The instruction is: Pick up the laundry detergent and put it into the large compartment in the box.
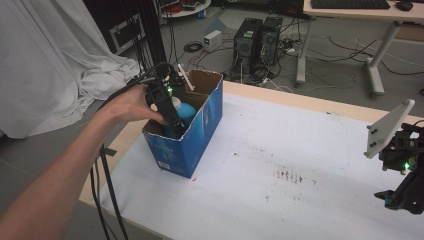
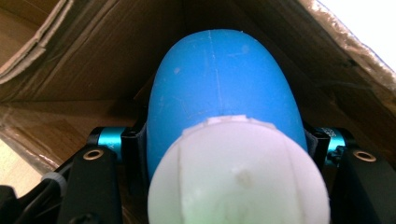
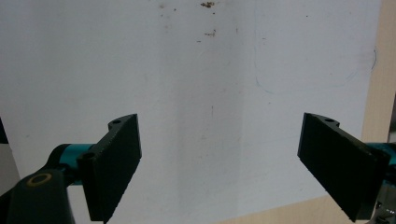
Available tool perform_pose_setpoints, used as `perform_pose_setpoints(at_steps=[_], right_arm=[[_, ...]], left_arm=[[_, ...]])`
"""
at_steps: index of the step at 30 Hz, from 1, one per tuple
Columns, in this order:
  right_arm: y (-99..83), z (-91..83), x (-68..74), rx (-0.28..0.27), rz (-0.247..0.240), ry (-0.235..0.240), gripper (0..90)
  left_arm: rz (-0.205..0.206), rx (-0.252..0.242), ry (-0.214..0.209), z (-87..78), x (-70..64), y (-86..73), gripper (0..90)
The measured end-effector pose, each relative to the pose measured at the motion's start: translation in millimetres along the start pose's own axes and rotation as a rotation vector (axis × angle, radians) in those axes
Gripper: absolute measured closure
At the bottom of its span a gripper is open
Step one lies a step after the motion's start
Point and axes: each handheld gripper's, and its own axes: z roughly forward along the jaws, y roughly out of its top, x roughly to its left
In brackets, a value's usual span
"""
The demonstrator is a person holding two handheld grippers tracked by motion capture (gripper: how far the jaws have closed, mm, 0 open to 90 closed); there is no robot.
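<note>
Left gripper [image 1: 172, 117], inside the box [image 1: 200, 127] near the table's left edge, clamps the bottle [image 2: 224, 93], cap toward the camera; right gripper [image 3: 219, 163] hangs wide open, empty.

Floor: grey floor [image 1: 345, 60], strewn with loose dark cables.
Left side: a white cloth [image 1: 45, 60] hangs in folds down to the floor.
Behind the table: two black computer towers [image 1: 257, 40] stand side by side; a small white box [image 1: 212, 40] sits near them.
Far right: a light desk [image 1: 350, 12] on white legs carries a keyboard [image 1: 350, 4] and a mouse [image 1: 404, 5].
Work surface: wooden table [image 1: 280, 94] covered by a stained white sheet [image 1: 300, 165].
</note>
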Motion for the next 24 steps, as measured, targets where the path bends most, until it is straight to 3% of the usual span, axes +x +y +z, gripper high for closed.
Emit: perform_pose_setpoints(at_steps=[12, 17, 24], right_arm=[[0.4, 1.2, -0.7, -0.002, -0.005, 0.006, 12.6], [1.3, 1.8, -0.5, -0.003, -0.005, 0.007, 12.6], [0.6, 1.5, -0.5, -0.003, -0.006, 0.006, 12.6]], left_arm=[[0.014, 0.006, 0.002, 0.0, -1.1, 1.0, 36.9], [-0.012, 0.008, -0.007, 1.6, -1.9, 1.8, 35.7], [-0.008, 0.011, -0.01, 0.8, -1.8, 4.5, 32.2]])
